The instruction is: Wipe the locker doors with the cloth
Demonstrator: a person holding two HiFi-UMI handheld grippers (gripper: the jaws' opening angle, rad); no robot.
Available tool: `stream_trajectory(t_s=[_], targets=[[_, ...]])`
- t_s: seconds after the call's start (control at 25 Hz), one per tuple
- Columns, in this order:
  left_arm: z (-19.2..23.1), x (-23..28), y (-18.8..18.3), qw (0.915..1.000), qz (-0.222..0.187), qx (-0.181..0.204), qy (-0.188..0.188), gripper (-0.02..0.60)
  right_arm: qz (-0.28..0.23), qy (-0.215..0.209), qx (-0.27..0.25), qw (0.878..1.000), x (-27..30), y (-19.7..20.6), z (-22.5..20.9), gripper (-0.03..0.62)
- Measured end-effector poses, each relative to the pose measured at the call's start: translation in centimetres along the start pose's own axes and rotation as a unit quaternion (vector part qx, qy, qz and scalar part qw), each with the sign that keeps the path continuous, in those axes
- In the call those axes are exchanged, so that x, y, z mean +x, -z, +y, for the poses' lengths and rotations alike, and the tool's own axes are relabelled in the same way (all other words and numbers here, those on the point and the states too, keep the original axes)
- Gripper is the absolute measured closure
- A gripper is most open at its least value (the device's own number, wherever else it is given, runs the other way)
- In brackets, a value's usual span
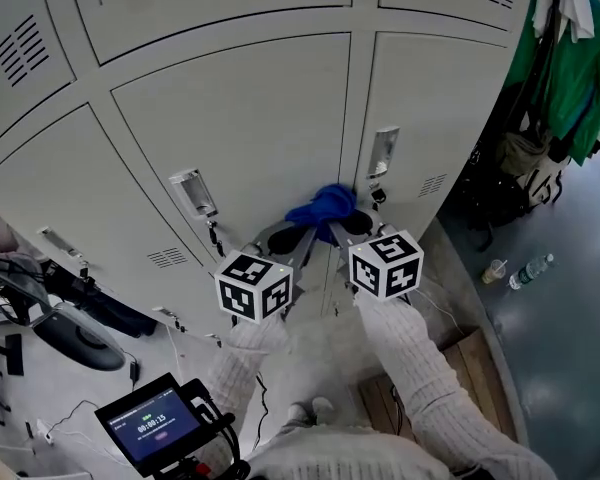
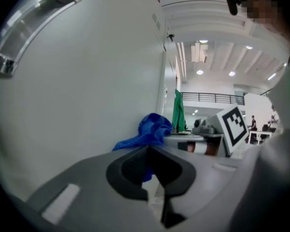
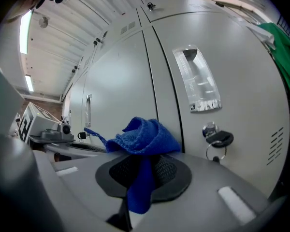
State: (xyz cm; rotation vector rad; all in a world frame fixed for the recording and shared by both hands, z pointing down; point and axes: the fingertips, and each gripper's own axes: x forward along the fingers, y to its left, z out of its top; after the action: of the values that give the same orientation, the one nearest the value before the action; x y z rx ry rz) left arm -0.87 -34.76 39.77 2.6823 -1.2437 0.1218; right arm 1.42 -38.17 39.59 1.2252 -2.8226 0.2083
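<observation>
At the foot of a bank of grey locker doors, the head view shows the left gripper and right gripper side by side, tips close together. A bunched blue cloth sits at their tips, against the strip between two doors. A key hangs in the right-hand door's lock. Green garments hang to the right, and a bottle lies on the floor.

In the left gripper view, the jaws are brought together just beside a door. A sliver of blue shows in the slit between them, and the cloth rises in a heap just beyond the tips. It looks pinched by a corner, though only that sliver shows.

In the right gripper view, the jaws are clamped on the cloth. It mounds above the tips and a tail hangs down between the black pads. A thin strand reaches towards the left gripper. Behind are a clear label holder and the key on its ring.
</observation>
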Motion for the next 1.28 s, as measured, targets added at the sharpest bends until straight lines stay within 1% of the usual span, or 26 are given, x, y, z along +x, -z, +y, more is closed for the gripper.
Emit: stream_trajectory(t_s=[0.28, 0.56, 0.72, 0.84, 1.04, 1.12, 1.28], targets=[[1.1, 0.9, 3.6, 0.9993, 0.033, -0.02, -0.006, 0.575, 0.032, -0.002, 0.01, 0.999, 0.5, 3.2, -0.4, 0.546], [1.6, 1.5, 6.2, 0.9974, 0.06, -0.038, -0.011, 0.575, 0.064, -0.005, 0.016, 0.998, 0.9, 6.0, -0.7, 0.546], [1.6, 1.7, 7.7, 0.9959, 0.08, -0.038, -0.014, 0.575, 0.089, -0.008, 0.013, 0.996, 1.0, 7.7, -0.8, 0.546], [1.7, 1.8, 8.4, 0.9953, 0.085, -0.044, -0.015, 0.575, 0.096, -0.01, 0.015, 0.995, 1.2, 8.3, -0.9, 0.546], [1.9, 2.0, 8.9, 0.9943, 0.098, -0.034, -0.021, 0.575, 0.104, -0.009, 0.015, 0.994, 1.4, 8.9, -1.0, 0.546], [1.7, 1.9, 9.1, 0.9941, 0.101, -0.035, -0.018, 0.575, 0.11, -0.007, 0.016, 0.994, 1.4, 9.0, -1.0, 0.546], [0.4, 1.2, 9.2, 0.9928, 0.113, -0.037, 0.016, 0.574, 0.118, -0.003, 0.018, 0.993, 1.3, 8.9, -0.7, 0.546]])
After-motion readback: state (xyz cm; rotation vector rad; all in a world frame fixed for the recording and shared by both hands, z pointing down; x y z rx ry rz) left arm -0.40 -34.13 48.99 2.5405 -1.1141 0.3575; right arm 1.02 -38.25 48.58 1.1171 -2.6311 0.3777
